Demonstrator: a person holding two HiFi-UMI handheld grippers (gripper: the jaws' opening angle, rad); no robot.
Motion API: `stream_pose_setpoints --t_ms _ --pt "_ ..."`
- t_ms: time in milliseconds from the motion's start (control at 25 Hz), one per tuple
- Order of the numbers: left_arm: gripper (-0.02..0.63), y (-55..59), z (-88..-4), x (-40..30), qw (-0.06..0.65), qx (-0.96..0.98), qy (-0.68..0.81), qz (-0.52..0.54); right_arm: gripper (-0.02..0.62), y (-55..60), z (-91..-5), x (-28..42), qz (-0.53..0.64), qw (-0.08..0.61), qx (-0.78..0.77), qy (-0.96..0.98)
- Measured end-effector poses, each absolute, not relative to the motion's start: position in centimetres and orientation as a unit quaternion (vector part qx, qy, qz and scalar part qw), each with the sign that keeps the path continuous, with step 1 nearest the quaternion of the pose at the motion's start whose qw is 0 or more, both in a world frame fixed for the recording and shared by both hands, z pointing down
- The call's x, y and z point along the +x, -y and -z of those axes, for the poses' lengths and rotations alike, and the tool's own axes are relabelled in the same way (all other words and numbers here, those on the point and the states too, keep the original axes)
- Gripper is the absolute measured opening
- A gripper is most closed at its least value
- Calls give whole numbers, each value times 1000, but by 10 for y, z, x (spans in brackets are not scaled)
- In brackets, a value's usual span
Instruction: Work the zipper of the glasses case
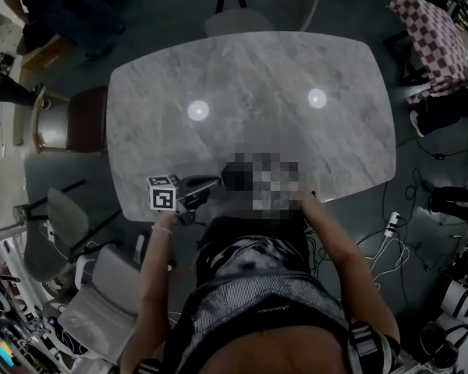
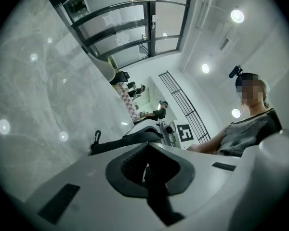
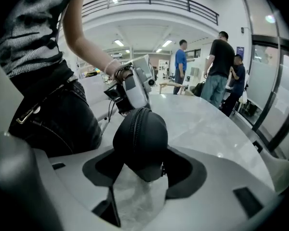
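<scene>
- the table (image 1: 257, 68) is showing a pale grey marble top, smooth and glossy, a rectangle with rounded corners, with two ceiling lights reflecting in it.
- the glasses case (image 1: 234, 178) is showing just inside the middle of the table's near edge. it is a black, matte, domed shell with a zipper (image 3: 135, 134) running along the seam over its rounded end and a small clip (image 2: 96, 137) hanging at one end.
- the left tool (image 2: 145, 170) is pointing level toward the case with its jaws pressed together. i cannot tell whether anything thin is being pinched.
- the right tool (image 3: 143, 174) is tilting downward, its jaws standing wide apart around the case's rounded end, with no pad visibly pressing on it.
- a broad stretch of marble is spreading from the case to the far edge and both far corners.
- a pale chair (image 1: 257, 2) is standing at the far edge and a brown chair (image 1: 86, 119) is standing at the left edge.
</scene>
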State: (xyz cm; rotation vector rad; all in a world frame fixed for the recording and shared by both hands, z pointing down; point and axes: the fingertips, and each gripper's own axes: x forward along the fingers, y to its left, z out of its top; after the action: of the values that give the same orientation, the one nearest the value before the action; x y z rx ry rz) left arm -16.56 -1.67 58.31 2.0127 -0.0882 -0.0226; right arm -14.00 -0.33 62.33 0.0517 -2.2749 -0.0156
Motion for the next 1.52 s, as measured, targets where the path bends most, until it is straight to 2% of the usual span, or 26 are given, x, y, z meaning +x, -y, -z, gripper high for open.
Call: stream_pose_setpoints --t_ms 200,680,1520 --pt "8 17 -589 -184 529 847 56 -13 299 4 -628 -153 28 445 4 895" --pt "8 18 -579 -211 498 863 75 -48 296 11 -637 -184 23 456 23 889" --pt "8 11 -573 -191 427 864 155 -216 296 15 -648 -201 27 481 19 876"
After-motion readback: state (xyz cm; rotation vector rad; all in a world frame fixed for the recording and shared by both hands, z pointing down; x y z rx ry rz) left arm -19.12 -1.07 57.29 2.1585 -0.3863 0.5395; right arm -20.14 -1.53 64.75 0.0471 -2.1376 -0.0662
